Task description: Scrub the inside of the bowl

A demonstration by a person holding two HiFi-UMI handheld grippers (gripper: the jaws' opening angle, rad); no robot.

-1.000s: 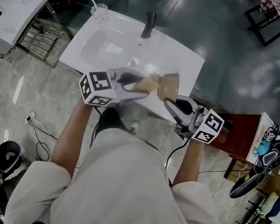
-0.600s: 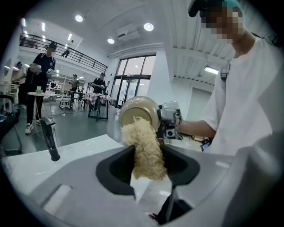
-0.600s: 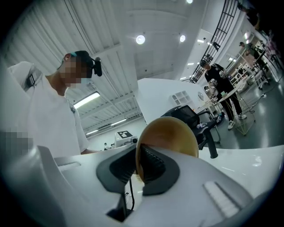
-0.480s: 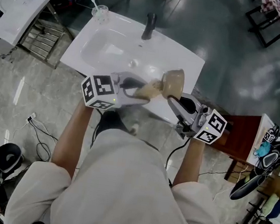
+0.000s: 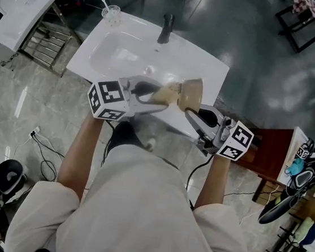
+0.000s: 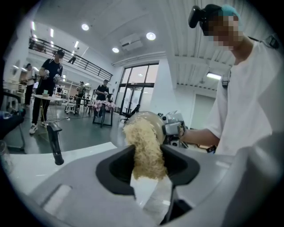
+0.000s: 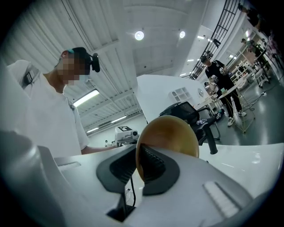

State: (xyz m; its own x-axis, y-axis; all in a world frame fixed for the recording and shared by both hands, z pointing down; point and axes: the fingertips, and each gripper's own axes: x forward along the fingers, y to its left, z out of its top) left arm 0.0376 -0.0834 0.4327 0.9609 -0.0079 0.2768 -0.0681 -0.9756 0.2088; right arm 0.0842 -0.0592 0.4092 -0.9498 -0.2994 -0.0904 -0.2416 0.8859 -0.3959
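Observation:
A tan wooden bowl (image 5: 192,95) is held on edge above the front rim of the white sink (image 5: 115,52). My right gripper (image 5: 193,114) is shut on the bowl's rim (image 7: 138,156), and the bowl's rounded back (image 7: 171,135) fills that gripper's view. My left gripper (image 5: 160,97) is shut on a pale fibrous scrubber (image 5: 168,94), whose far end reaches into the bowl's mouth (image 6: 146,122). In the left gripper view the scrubber (image 6: 145,153) sits between the dark jaws.
A black faucet (image 5: 166,28) stands at the sink's back edge, and a glass with a toothbrush (image 5: 111,12) at its back left corner. A metal rack (image 5: 41,42) stands left of the sink. A red-brown stool (image 5: 272,153) is at the right. Cables (image 5: 41,145) lie on the floor.
Both grippers with bowl and scrubber shifted slightly up and right half a second ago, then came back down-left to about where they were a second ago.

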